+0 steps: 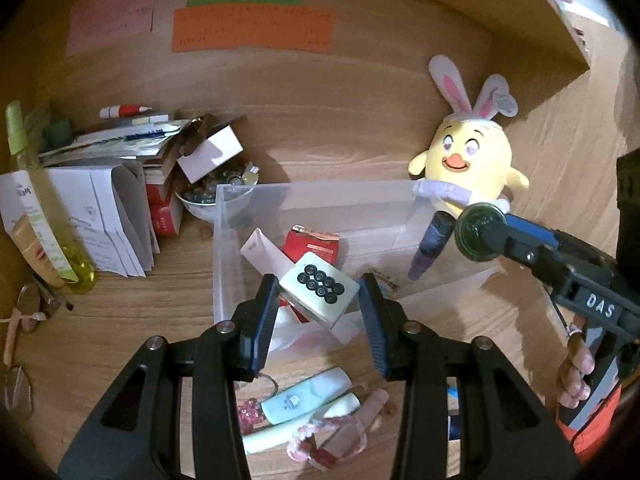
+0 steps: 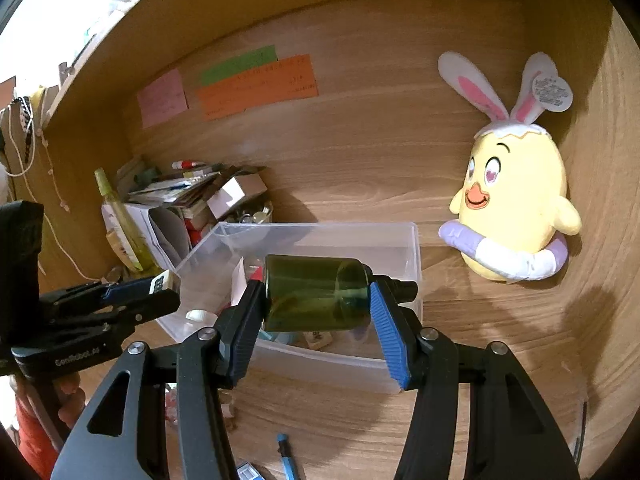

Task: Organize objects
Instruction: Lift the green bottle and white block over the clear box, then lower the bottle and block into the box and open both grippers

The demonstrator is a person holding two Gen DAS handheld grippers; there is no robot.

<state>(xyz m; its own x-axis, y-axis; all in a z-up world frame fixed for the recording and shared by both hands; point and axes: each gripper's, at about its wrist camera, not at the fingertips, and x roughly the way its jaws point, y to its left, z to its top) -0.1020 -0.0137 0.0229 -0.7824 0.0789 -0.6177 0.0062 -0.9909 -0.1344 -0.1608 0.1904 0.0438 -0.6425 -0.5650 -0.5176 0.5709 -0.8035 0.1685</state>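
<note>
My left gripper (image 1: 319,294) is shut on a pale green tile with black dots (image 1: 319,290) and holds it over the clear plastic bin (image 1: 224,208). The bin holds a red packet (image 1: 314,246) and white paper. My right gripper (image 2: 318,296) is shut on a dark green bottle (image 2: 316,294), held sideways above the bin (image 2: 414,248); it also shows in the left wrist view (image 1: 478,236). The left gripper with the tile (image 2: 162,280) shows at the left of the right wrist view.
A yellow chick plush with rabbit ears (image 1: 470,160) leans on the back wall right of the bin. Papers, boxes, a bowl of beads (image 1: 212,196) and a yellow-green spray bottle (image 1: 44,200) crowd the left. Tubes and pink trinkets (image 1: 308,404) lie in front of the bin.
</note>
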